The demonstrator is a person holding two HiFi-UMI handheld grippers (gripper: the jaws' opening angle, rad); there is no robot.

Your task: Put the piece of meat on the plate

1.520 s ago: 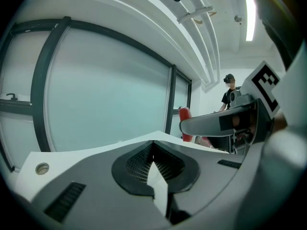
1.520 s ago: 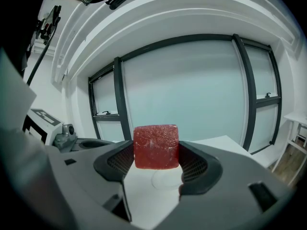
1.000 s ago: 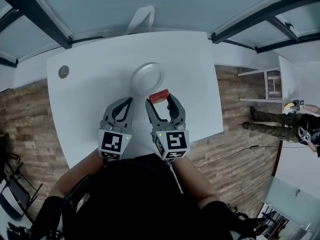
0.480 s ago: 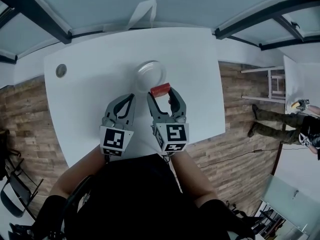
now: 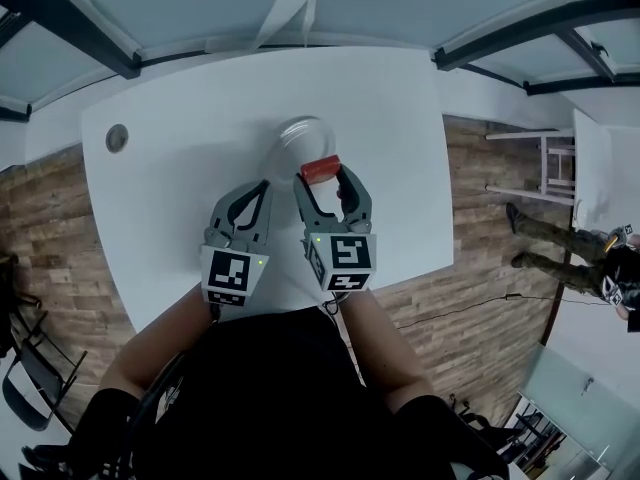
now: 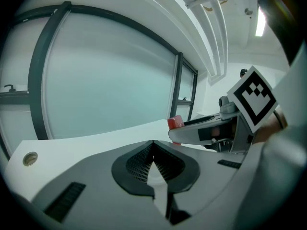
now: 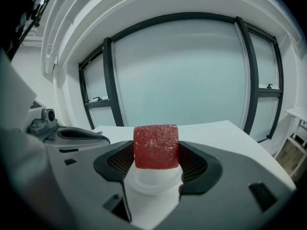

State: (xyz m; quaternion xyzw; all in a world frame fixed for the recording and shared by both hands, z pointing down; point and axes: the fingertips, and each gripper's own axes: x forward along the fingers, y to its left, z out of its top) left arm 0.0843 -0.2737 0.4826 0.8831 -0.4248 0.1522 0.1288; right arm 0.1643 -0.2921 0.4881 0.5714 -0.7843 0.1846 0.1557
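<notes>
Red, cube-like piece of meat (image 5: 321, 168) is clamped between the two jaws of the right tool (image 5: 323, 176) - seen square-on in the right gripper view (image 7: 155, 146), pinched at both sides by the ribbed pads. The right tool (image 7: 156, 150) is held over the near rim of the white plate (image 5: 298, 136). In the right gripper view the plate (image 7: 153, 182) is seen directly beneath the meat, through the gap between the jaws. Contact between meat and plate cannot be told.

The left tool (image 5: 262, 190) is held just beside the right one, on its left, above the white counter (image 5: 170, 208). Its jaws are pressed together with nothing held between them, tips meeting in the left gripper view (image 6: 152, 143). From that view the meat (image 6: 175, 122) is seen at the tip of the right tool's jaw, off to the right.

A small round metal grommet (image 5: 117, 137) is set in the counter's far left corner - well apart from plate and tools; it is also seen low at left in the left gripper view (image 6: 29, 158). Wood-plank floor (image 5: 480, 298) is seen around the counter.
</notes>
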